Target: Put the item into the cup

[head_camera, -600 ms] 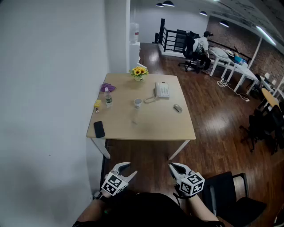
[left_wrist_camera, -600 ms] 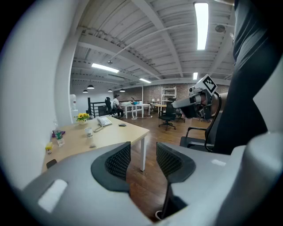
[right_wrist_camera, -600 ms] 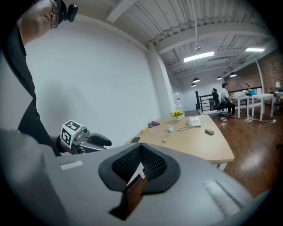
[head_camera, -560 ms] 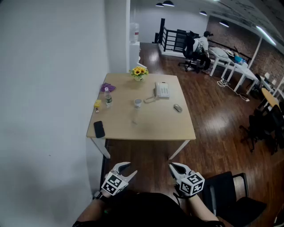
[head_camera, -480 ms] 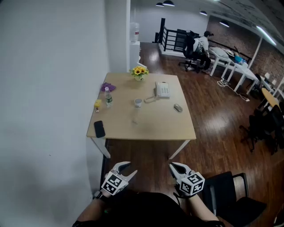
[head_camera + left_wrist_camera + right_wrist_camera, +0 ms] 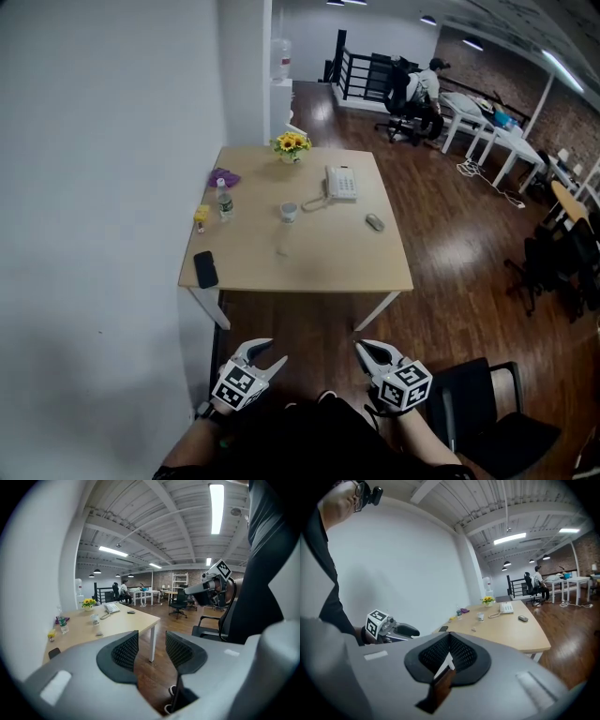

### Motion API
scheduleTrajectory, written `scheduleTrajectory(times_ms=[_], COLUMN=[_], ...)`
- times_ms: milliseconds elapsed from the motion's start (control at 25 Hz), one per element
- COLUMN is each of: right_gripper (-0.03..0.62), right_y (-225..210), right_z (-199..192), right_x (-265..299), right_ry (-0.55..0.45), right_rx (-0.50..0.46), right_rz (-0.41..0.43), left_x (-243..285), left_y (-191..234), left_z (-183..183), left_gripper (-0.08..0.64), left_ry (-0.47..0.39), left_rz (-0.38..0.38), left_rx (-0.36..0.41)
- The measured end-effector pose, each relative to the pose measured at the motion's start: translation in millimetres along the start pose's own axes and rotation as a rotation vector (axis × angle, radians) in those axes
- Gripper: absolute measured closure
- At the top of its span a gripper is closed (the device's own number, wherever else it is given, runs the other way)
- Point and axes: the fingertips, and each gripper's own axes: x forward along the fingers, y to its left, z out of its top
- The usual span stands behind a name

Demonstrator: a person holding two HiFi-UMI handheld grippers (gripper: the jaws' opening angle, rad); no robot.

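A small white cup [image 6: 289, 212] stands near the middle of a light wooden table [image 6: 328, 272], far ahead of me. A tiny pale item [image 6: 280, 250] lies on the tabletop just in front of the cup; I cannot tell what it is. The same cup [image 6: 95, 619] and item [image 6: 98, 633] show small in the left gripper view. My left gripper [image 6: 267, 354] is held low near my body with its jaws apart and nothing between them. My right gripper [image 6: 361, 349] is beside it, its jaws together and empty. Both are well short of the table.
On the table are a white desk telephone [image 6: 340, 182], a pot of yellow flowers [image 6: 290, 143], a bottle [image 6: 224, 201], a black phone [image 6: 204, 269] and a computer mouse [image 6: 375, 222]. A white wall runs along the left. A black chair [image 6: 487, 403] stands at my right.
The head view has shifted slightly, so the table sits a little higher in the frame. Both grippers hold the same pose as before.
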Motion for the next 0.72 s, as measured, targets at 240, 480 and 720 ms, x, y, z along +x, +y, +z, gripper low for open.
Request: scheduleTrajectory(times_ms=[240, 480, 720], right_gripper=[0.584, 0.584, 0.584], right_y=[-11, -41, -90], right_z=[12, 31, 66], right_x=[18, 56, 113], right_ry=[-0.021, -0.021, -0.023], right_rx=[0.0, -0.005, -0.065], right_rz=[0.025, 0.066, 0.128], left_x=[13, 39, 91], left_y=[19, 55, 110], left_z=[-3, 7, 19], left_gripper=[0.385, 0.385, 0.385], left_ry=[0.01, 0.018, 0.051], left_rz=[0.024, 0.062, 0.114], left_rx=[-0.014, -0.027, -0.055])
